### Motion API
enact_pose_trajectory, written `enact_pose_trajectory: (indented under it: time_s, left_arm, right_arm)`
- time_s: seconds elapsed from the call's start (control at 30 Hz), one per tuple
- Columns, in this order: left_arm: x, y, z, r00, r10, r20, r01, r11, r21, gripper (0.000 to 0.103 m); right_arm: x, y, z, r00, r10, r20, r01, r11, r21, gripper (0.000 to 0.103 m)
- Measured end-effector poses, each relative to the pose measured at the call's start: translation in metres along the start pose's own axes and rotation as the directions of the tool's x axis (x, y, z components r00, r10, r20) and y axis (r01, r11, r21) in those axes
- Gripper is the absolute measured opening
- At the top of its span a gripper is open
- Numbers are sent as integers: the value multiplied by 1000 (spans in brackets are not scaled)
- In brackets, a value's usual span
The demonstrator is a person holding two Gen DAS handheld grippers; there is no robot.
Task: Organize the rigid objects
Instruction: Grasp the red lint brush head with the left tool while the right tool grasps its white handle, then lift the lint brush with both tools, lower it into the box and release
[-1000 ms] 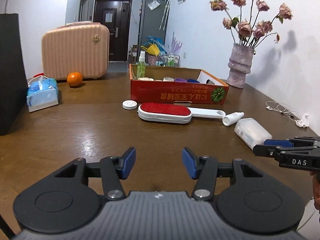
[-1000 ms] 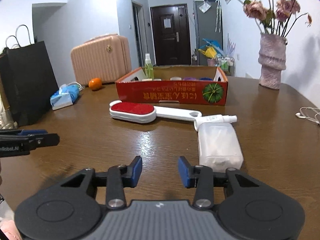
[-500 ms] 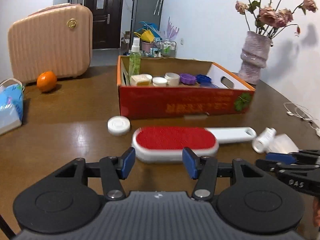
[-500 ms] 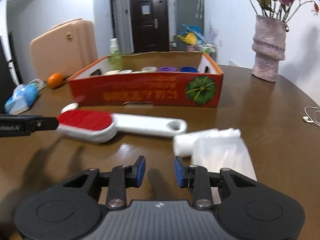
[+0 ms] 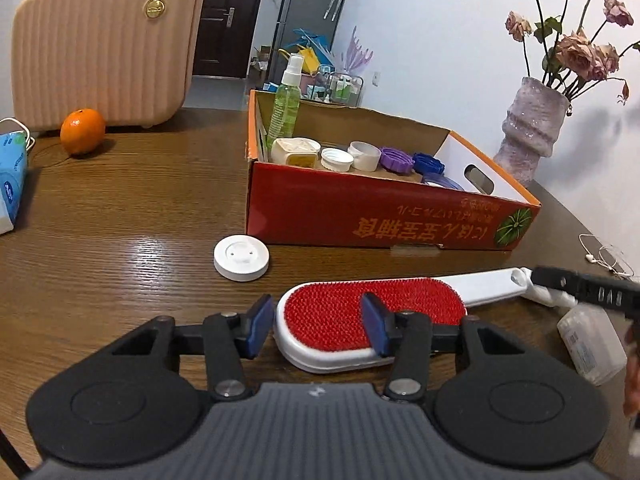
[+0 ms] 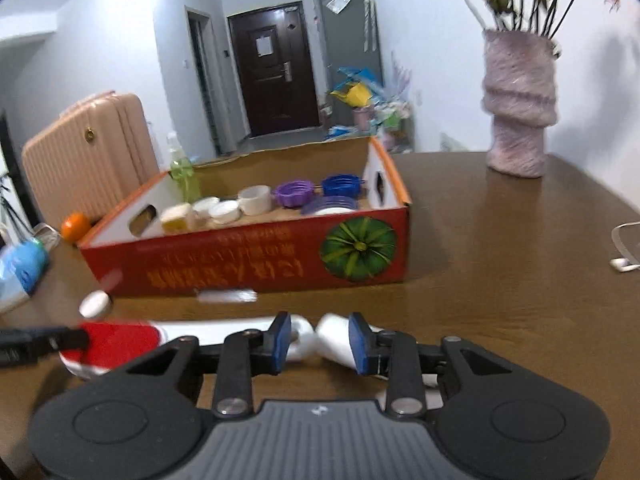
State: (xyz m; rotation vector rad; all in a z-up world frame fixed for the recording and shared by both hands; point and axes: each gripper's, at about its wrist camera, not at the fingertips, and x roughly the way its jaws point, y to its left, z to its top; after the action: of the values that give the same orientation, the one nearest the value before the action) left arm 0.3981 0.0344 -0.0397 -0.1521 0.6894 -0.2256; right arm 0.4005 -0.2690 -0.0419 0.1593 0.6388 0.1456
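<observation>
A white lint brush with a red pad (image 5: 372, 316) lies on the brown table in front of a red cardboard box (image 5: 384, 216) that holds caps, jars and a green spray bottle (image 5: 286, 100). My left gripper (image 5: 316, 328) is open, its fingers over the left half of the brush head. A white plastic bottle (image 5: 592, 340) lies to the right of the brush handle. My right gripper (image 6: 320, 344) is open around the bottle's white neck (image 6: 334, 338). The brush (image 6: 116, 342) and box (image 6: 280, 264) also show in the right wrist view. A white round disc (image 5: 241, 258) lies left of the brush.
A pink suitcase (image 5: 100, 48), an orange (image 5: 83, 131) and a blue tissue pack (image 5: 12, 176) sit at the back left. A vase of dried flowers (image 5: 532, 128) stands at the back right. White earphones (image 5: 604, 256) lie near the right edge.
Both grippers have moved forward and down towards the table. The left now hangs over the brush head, and the right now has the bottle's neck between its fingers.
</observation>
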Motion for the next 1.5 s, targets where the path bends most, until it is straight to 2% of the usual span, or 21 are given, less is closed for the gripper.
enact_pose_trajectory:
  time_s: [0.1,0.23,0.37,0.53,0.77,0.83,0.87,0.93,1.0,1.03,1.07,1.1,1.13,1.17,1.2,1.27,1.33,1.4,1.47,1.5]
  left_arm:
    - [0,1,0,1000,-5,3,5,1000,-1,49]
    - [2,3,-1,1000,-12,9,12,1000,-3,49]
    - [1,3,-1,1000,-13,11,13,1000,-2,49]
    - [1,3,-2,1000,-12,19,12,1000,2,49]
    - [0,1,-2,999,-15,30,14,1000,9,48]
    - [-1,-1,-4,999,-16,50,14,999,33,47]
    - [-1,-4,-6,997,-15,75,9,997,75,47]
    - [-3,-7,-8,995,-16,94,6,994,110,46]
    - [-4,-4,-7,997,-23,78,16,997,80,38]
    - [-7,-1,-7,998,-21,67,17,998,59,31]
    - [-13,-1,-9,998,-14,62,12,999,41,11]
    - [-20,1,-12,997,-36,71,34,999,33,4]
    - [-31,0,-19,987,-149,59,148,989,16,5]
    - [-40,-2,-25,977,-205,53,205,979,-5,5]
    - [-51,-11,-36,974,-220,57,220,976,8,5]
    - [-73,-33,-61,981,-181,74,176,982,64,6]
    - [-83,-34,-78,980,-192,51,191,981,31,6]
    - [-95,-32,-86,987,-151,55,148,988,48,10]
    - [-105,-27,-85,993,-92,78,87,994,65,27]
    - [-109,-21,-82,993,-76,95,71,996,50,32]
  right_arm:
    - [6,1,4,999,31,-22,-32,999,-8,30]
    - [1,5,1,1000,8,-26,-8,1000,-18,18]
    - [2,8,-4,999,11,-53,-13,999,-30,18]
    - [15,-6,-1,996,55,-73,-49,996,79,18]
    - [21,-7,-2,993,61,-97,-53,995,79,16]
    - [23,-3,-4,993,52,-102,-47,998,48,13]
    - [24,-3,-5,993,45,-110,-41,999,32,12]
    - [24,-6,-5,992,58,-108,-53,997,50,11]
    - [20,-9,-4,992,60,-111,-52,995,80,10]
    - [15,-7,-4,993,56,-105,-48,996,76,10]
    - [7,-3,-6,994,48,-97,-42,997,61,9]
    - [-3,0,-8,992,84,-91,-78,995,62,9]
    - [-12,3,-11,985,144,-92,-137,988,75,9]
    - [-22,11,-17,977,190,-101,-185,981,59,9]
    - [-29,20,-23,977,186,-101,-184,983,25,9]
    - [-41,37,-39,987,131,-94,-135,990,-36,9]
    - [-44,39,-50,988,118,-102,-121,992,-26,10]
    - [-50,37,-54,990,106,-94,-107,994,-6,10]
    - [-57,34,-55,995,75,-67,-76,997,-3,3]
    - [-58,31,-55,996,63,-59,-62,998,8,3]
